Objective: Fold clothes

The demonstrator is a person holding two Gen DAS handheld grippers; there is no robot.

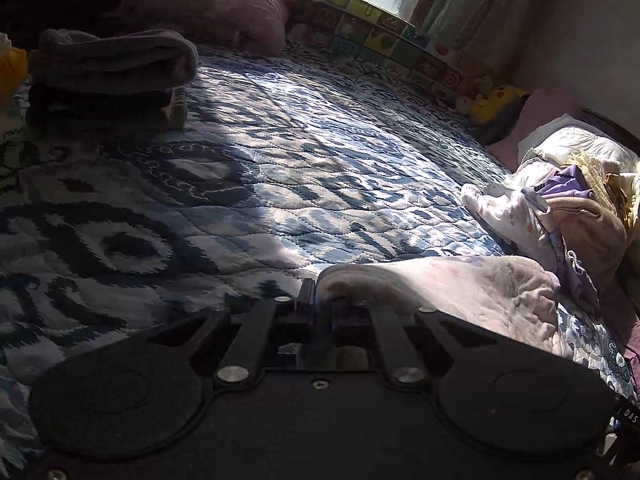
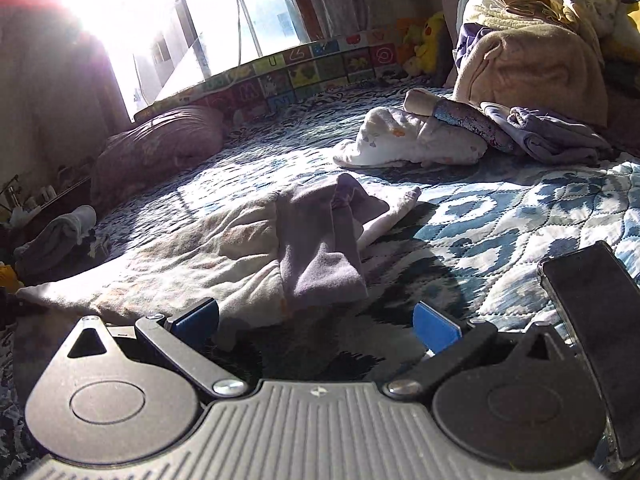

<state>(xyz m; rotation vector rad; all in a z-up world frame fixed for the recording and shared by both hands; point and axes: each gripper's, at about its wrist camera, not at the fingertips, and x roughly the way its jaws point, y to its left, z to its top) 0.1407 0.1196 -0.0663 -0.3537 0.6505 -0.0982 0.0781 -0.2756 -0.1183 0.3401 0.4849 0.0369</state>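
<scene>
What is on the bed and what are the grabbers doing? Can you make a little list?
Place: bed with blue patterned quilt
Left gripper: shut on the pale garment
Right gripper: open, just short of the same garment's purple part
Folded stack: far left
Unfolded pile: far right
Pillow: by window

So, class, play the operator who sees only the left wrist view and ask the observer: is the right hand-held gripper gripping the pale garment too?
Observer: No. The right hand-held gripper is open and holds nothing, with its blue pads wide apart near the pale garment.
Operator: Is anything on that garment?
Observer: A purple cloth lies bunched on its near end.
Operator: Is anything else close by?
Observer: A dark phone lies on the quilt, right of the gripper.
</scene>
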